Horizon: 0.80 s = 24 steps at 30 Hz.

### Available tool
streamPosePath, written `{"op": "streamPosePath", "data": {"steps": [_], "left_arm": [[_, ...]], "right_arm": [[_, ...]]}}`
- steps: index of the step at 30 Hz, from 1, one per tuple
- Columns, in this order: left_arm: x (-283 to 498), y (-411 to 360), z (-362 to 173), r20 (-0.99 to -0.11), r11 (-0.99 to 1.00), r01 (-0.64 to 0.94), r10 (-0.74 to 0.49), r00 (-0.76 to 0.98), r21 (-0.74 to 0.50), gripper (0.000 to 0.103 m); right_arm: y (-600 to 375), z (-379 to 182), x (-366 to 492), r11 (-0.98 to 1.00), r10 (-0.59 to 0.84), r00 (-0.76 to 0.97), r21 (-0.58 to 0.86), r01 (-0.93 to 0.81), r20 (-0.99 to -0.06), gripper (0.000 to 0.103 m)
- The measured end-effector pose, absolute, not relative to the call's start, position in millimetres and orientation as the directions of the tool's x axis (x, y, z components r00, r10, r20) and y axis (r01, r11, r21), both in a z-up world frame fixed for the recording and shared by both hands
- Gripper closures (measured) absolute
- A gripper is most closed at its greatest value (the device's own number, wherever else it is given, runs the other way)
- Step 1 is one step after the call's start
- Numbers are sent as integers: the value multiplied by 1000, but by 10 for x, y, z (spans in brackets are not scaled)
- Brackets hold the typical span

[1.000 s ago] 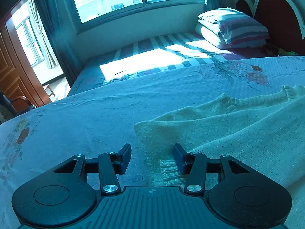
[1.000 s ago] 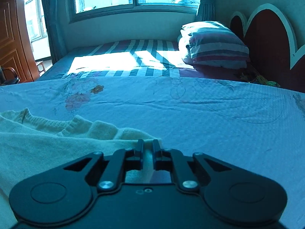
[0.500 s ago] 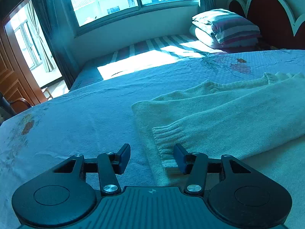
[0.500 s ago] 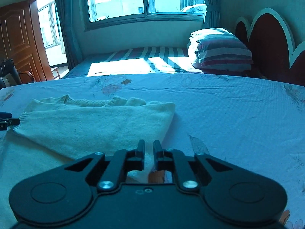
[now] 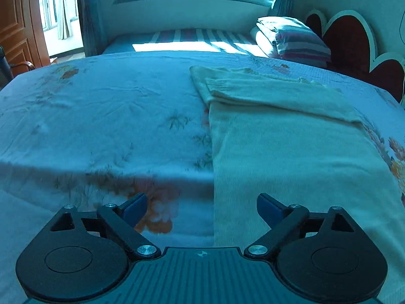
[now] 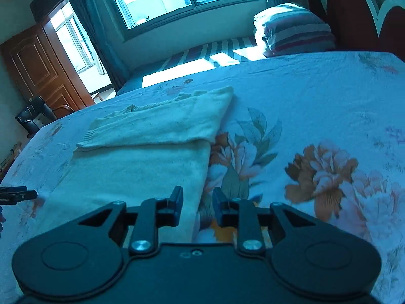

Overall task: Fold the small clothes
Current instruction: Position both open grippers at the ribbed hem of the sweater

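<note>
A cream knitted sweater (image 5: 278,152) lies flat on the floral bedspread (image 5: 101,114), with its sleeves folded across the far end. My left gripper (image 5: 202,209) hovers at the sweater's near left edge. Its jaws are opening wide, and the edge runs between them without being pinched. In the right wrist view the sweater (image 6: 139,164) shows its right edge. My right gripper (image 6: 197,204) is over that edge, jaws opening, a narrow gap between them and nothing pressed. The left gripper's tip (image 6: 15,195) shows at the far left of that view.
Striped pillows (image 5: 296,38) and a red headboard (image 5: 349,38) stand at the far right. A striped mattress (image 5: 189,38) lies under the window. A wooden door (image 6: 43,76) and a dark chair (image 6: 35,119) are on the left, beyond the bed.
Both grippers have drawn back from the folded sleeves to the near end of the sweater. The left jaws have spread much wider. The right jaws, shut before, now stand apart.
</note>
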<state>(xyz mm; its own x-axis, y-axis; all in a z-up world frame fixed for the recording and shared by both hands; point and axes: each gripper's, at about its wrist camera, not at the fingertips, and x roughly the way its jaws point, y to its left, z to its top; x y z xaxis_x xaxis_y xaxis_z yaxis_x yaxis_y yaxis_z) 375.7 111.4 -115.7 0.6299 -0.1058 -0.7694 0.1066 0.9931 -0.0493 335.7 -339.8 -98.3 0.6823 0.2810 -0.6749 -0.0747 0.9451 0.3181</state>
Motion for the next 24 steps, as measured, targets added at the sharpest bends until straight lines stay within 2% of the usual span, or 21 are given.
{"op": "streamPosePath", "data": {"steps": [1, 2, 3, 10, 19, 21, 24], "left_arm": [[3626, 1167, -1187, -787, 993, 101, -111, 607, -62, 30], [3514, 1226, -1219, -802, 992, 95, -125, 585, -86, 40], [3403, 1289, -1261, -815, 989, 86, -147, 561, -119, 44], [2851, 1562, -1478, -816, 932, 94, -354, 458, -351, 44], [2492, 1635, -1680, -715, 805, 76, -562, 415, -589, 45], [2473, 1674, -1769, -686, 760, 41, -606, 402, -648, 56], [2424, 1755, -1934, -632, 683, -17, -665, 399, -730, 66]], "right_arm": [[-3451, -1038, 3171, 938, 292, 659, 341, -57, -693, 62], [-3487, -1087, 3028, 933, 299, 642, 358, -41, -706, 58], [-3527, -1132, 2896, 924, 309, 628, 383, -19, -714, 57], [-3631, -1437, 2076, 779, 431, 561, 605, 163, -706, 59], [-3317, -1605, 1571, 688, 478, 561, 685, 240, -676, 59], [-3251, -1633, 1548, 673, 495, 561, 701, 235, -664, 60], [-3191, -1704, 1493, 637, 515, 577, 733, 238, -634, 61]]}}
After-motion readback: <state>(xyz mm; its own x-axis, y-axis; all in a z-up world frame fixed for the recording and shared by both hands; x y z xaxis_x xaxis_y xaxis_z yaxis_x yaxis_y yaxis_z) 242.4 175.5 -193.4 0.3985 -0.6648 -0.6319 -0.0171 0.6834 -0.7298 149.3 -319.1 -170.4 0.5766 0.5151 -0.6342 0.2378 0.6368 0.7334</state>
